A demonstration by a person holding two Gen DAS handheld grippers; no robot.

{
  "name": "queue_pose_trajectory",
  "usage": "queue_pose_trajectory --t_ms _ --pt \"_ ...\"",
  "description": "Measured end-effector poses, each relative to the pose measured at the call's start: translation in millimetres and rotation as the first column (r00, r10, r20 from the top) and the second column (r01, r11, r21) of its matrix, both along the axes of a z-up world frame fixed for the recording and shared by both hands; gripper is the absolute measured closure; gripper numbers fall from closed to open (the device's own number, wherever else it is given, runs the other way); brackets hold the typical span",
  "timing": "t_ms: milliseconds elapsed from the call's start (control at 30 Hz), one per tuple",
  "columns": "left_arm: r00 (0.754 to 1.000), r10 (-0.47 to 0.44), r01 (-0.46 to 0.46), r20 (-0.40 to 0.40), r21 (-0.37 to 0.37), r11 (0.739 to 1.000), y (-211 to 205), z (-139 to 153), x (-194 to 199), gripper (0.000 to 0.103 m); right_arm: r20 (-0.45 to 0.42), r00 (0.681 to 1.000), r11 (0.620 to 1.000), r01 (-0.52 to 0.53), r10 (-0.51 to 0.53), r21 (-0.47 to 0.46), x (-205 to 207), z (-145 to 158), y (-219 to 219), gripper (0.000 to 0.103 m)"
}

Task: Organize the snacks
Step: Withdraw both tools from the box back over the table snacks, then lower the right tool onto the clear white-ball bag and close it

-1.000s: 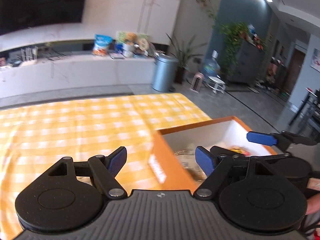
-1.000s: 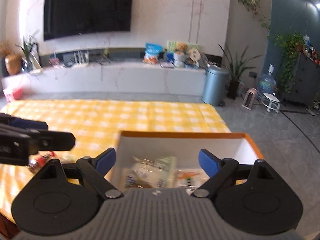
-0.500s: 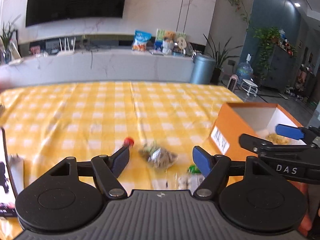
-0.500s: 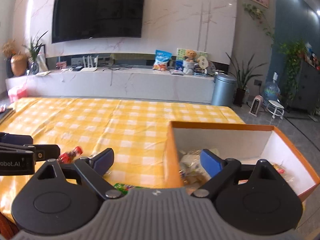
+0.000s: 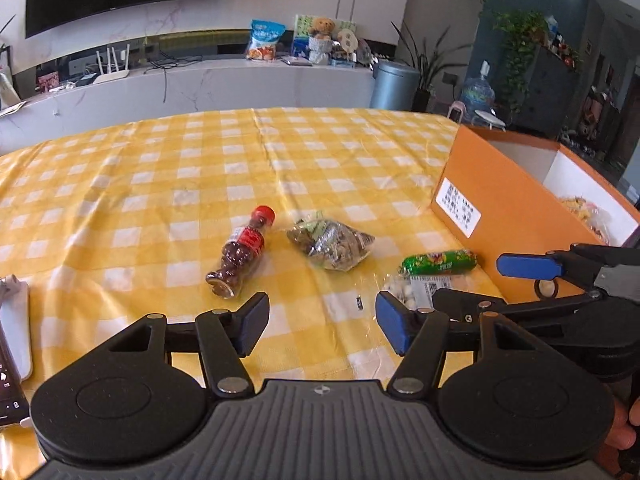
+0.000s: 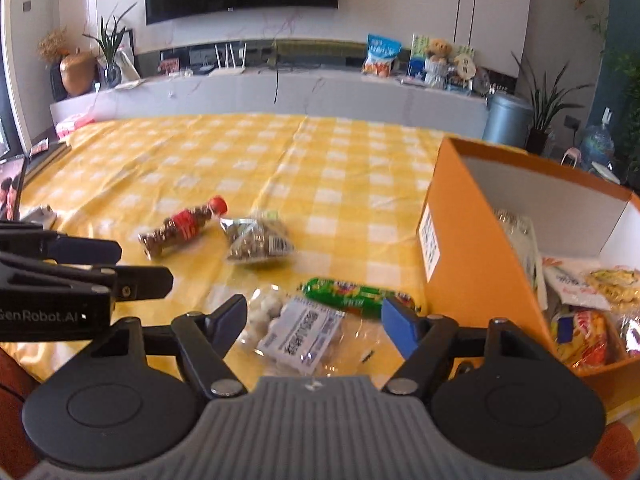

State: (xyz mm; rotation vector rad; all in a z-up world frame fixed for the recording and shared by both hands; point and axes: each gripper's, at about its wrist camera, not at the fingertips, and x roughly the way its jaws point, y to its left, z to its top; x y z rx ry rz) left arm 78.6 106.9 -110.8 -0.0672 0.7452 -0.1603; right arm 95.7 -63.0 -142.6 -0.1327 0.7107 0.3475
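Observation:
Four snacks lie on the yellow checked tablecloth (image 5: 160, 168): a small cola-shaped bottle (image 5: 241, 251) (image 6: 182, 225), a clear bag of brown snacks (image 5: 332, 243) (image 6: 256, 241), a green sausage stick (image 5: 439, 261) (image 6: 352, 294) and a clear bag of white candies with a white label (image 6: 298, 330) (image 5: 420, 291). The orange box (image 5: 496, 200) (image 6: 476, 248) at the right holds several packets. My left gripper (image 5: 322, 326) hovers short of the bottle and brown bag, jaws closing on nothing. My right gripper (image 6: 314, 320) is over the candy bag, jaws closing, its pads clear of the bag.
A phone and a white object (image 5: 14, 332) lie at the table's left edge. Behind the table runs a white counter (image 6: 280, 88) with snack bags and a teddy bear, and a grey bin (image 6: 507, 118) stands on the floor at the right.
Both grippers swung left from over the orange box and sank toward the tablecloth. The loose snacks came into view. Both pairs of jaws stand narrower than before.

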Motion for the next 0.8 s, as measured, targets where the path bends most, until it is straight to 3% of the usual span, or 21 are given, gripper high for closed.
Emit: queue_pose_trajectory --t_ms 167,500,667,800 --pt "0.997 -0.023 0.027 -0.07 0.054 0.998 -4 -14 7 0.033 -0.066 0.996 0.998 -0.06 0.058 -0.032 7 -13 0 0.028" --pt "0.985 -0.106 0.111 -0.138 0.032 0.993 -17 -24 8 0.038 -0.103 0.977 0.961 -0.202 0.185 -0.188 4 -28 4 0.028" --pt "0.981 -0.114 0.12 -0.158 0.031 0.992 -20 -26 10 0.041 -0.135 0.981 0.975 -0.163 0.142 -0.154 13 -29 4 0.039" --pt "0.981 -0.088 0.092 -0.171 0.019 0.996 -15 -28 11 0.041 -0.129 0.978 0.974 -0.181 0.164 -0.134 14 -29 9 0.054"
